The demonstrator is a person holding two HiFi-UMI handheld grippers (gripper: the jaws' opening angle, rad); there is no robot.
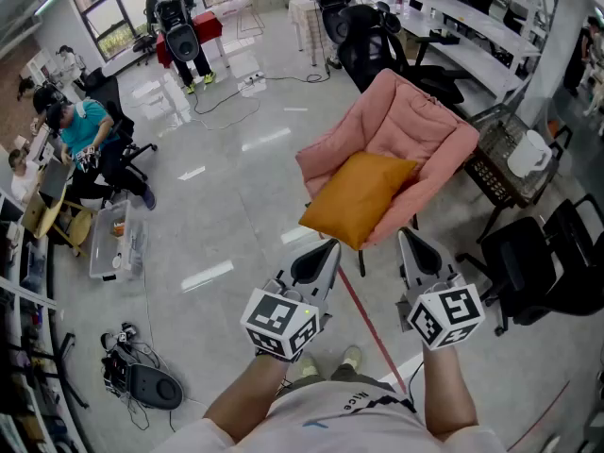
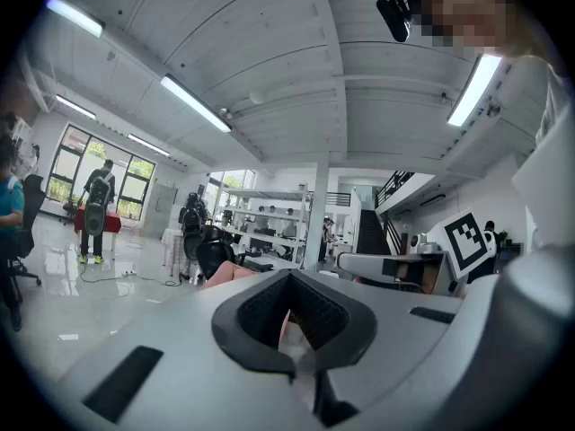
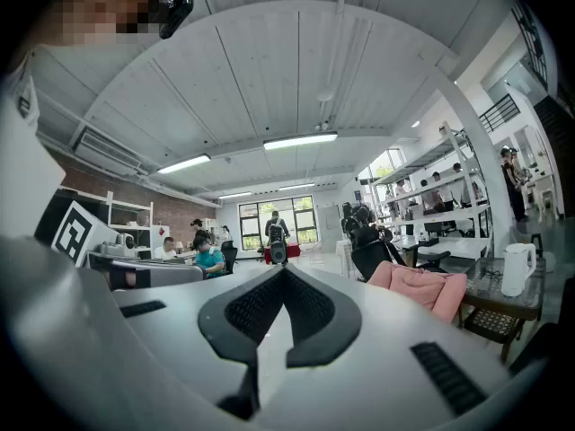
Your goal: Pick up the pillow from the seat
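The two claws sit closest, side by side and level. The left gripper [image 1: 330, 246] and the right gripper [image 1: 404, 236] each have their jaws pressed together with nothing between them. Glossy floor [image 1: 236, 177] spreads wide and free to the left of the left gripper. The pink chair [image 1: 425, 121] stands straight ahead of both tips. A black office chair [image 1: 543, 262] crowds in just right of the right gripper. The orange pillow [image 1: 359, 196] lies on the seat with its near corner overhanging the front edge, just ahead of and between the two tips, untouched.
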